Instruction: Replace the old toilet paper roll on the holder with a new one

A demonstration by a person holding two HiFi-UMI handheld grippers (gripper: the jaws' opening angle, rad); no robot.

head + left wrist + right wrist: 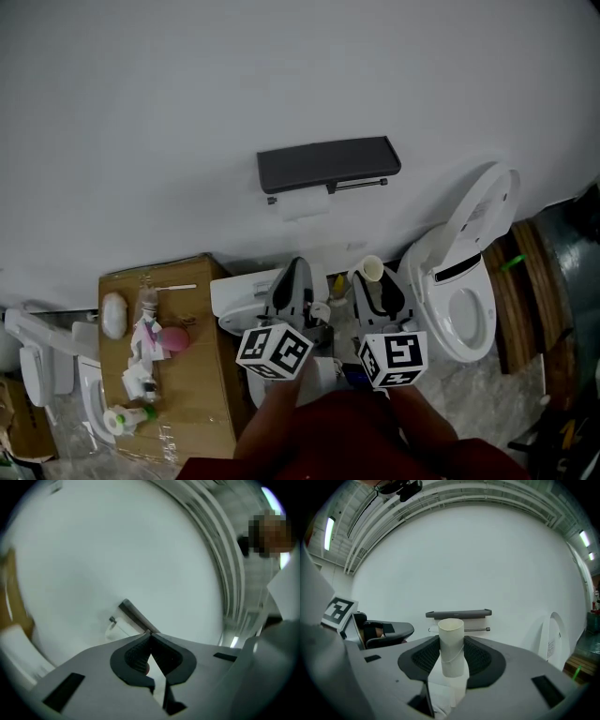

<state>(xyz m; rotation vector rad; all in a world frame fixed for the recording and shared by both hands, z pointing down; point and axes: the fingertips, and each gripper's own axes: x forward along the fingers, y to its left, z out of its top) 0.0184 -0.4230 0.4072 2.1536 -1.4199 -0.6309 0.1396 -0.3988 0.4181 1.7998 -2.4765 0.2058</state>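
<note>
One bare cream tube (451, 634) sits clamped in right gripper (452, 654); left gripper (150, 633) has jaws together.

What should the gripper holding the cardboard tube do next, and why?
Probably set it down, perhaps on the cardboard box. The right gripper is clamped on a bare cardboard tube, held away from the wall holder, and the left gripper is shut on nothing, so the tube seems ready to be put aside.

A plain white wall (281, 84) fills the background above a grey marbled floor (487, 384). A white ceramic toilet with raised lid (427, 272) stands right; a brown cardboard box (202, 394) sits left
</note>
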